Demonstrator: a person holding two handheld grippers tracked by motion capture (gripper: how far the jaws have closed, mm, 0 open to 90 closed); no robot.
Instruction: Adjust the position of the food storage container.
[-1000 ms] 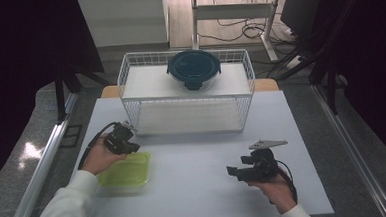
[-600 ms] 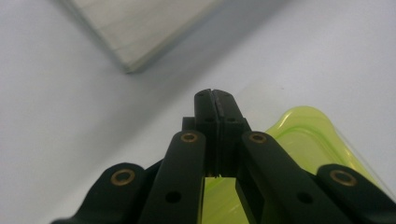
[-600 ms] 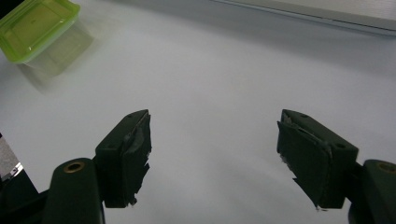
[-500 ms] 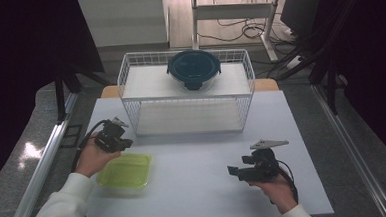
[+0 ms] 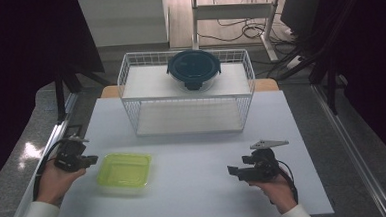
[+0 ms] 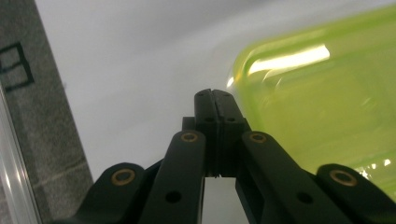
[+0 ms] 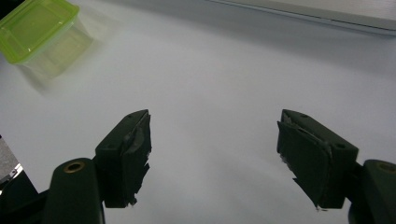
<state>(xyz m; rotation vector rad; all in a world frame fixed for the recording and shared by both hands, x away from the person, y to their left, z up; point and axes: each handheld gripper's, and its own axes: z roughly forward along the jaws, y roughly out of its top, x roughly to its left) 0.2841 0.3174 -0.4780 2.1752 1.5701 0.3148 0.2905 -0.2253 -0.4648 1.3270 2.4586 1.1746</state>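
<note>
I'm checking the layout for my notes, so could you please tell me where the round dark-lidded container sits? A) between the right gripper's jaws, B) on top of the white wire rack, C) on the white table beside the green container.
B: the round dark-lidded container rests on the top shelf of the white wire rack, far from the green container.

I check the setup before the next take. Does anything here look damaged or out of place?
Yes: the black pad lining on the right gripper looks torn, with ragged edges on both fingers. The green container sits flat on the table, and the dark-lidded round container rests level on the wire rack.
</note>
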